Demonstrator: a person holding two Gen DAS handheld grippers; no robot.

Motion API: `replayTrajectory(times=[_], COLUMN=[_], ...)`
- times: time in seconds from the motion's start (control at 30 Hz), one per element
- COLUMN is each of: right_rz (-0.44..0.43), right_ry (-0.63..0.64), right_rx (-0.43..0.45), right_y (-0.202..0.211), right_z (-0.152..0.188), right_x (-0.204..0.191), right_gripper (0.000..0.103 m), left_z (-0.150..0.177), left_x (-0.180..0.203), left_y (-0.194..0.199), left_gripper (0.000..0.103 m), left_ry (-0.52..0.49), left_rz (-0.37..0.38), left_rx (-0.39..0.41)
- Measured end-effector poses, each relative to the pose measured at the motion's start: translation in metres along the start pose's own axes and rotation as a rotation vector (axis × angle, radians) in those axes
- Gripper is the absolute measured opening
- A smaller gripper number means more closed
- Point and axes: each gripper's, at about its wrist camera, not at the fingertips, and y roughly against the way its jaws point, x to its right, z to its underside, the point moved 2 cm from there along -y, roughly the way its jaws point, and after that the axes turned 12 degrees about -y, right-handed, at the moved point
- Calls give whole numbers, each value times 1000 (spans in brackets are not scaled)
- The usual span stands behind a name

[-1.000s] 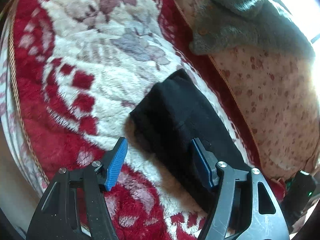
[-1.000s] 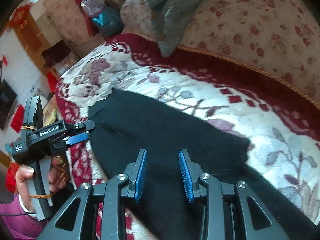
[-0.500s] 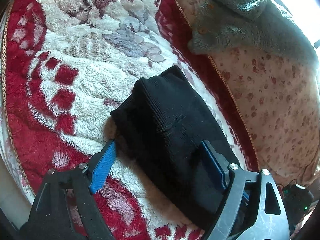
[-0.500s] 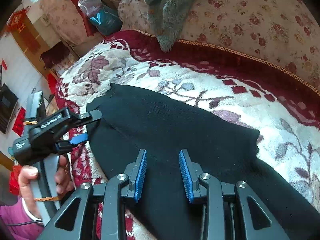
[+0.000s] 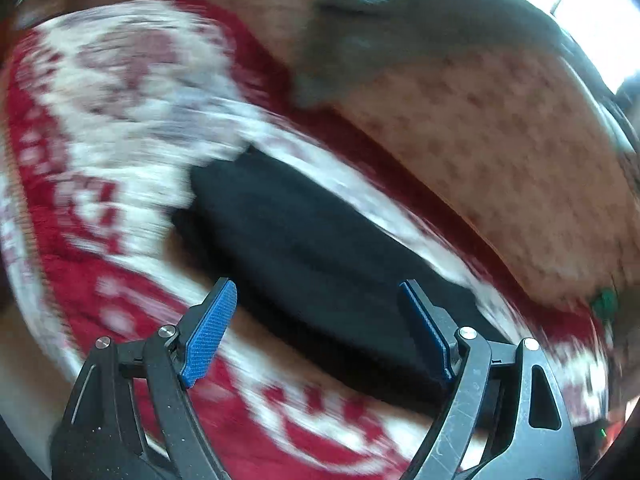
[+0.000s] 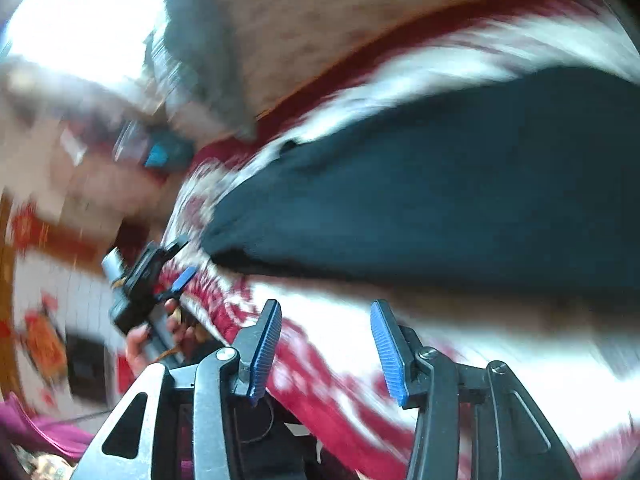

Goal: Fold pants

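Black pants (image 5: 312, 256) lying in a compact, folded-over bundle on the red and white floral blanket (image 5: 100, 240), beside a grey garment (image 5: 420, 28) on the spotted cover beyond; both views blurred. Left gripper (image 5: 316, 312) spread wide, gripping nothing, bundle beyond its blue pads; right gripper (image 6: 326, 344) having just widened, likewise empty, pants lying further off. Seemingly near done; perhaps one fold or smoothing left.

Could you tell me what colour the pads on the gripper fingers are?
Blue, ribbed pads on black fingers; clearest in the right wrist view.
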Motion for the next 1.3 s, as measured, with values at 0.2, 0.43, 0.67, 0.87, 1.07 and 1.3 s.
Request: replayTrajectory(times=[0.2, 0.43, 0.67, 0.87, 1.07, 1.3], right_rz=[-35, -53, -70, -99, -113, -111], right_ry=[-186, -277, -277, -226, -172, -138], right_rx=[234, 328, 324, 315, 328, 362], right_y=[63, 106, 124, 126, 125, 119], right_z=[-14, -19, -21, -15, -10, -14], right_x=[49, 79, 95, 97, 100, 95], right_gripper=[48, 48, 48, 48, 48, 48], left_z=[27, 49, 36, 54, 86, 119], left_x=[105, 209, 331, 431, 468, 492], left_y=[-26, -45, -77, -116, -149, -165], left_gripper=[83, 83, 83, 83, 83, 83], left_ry=[-204, -382, -647, -967, -1135, -1264], left_rz=[244, 423, 698, 775, 803, 838], left_rx=[-188, -298, -450, -548, -678, -750])
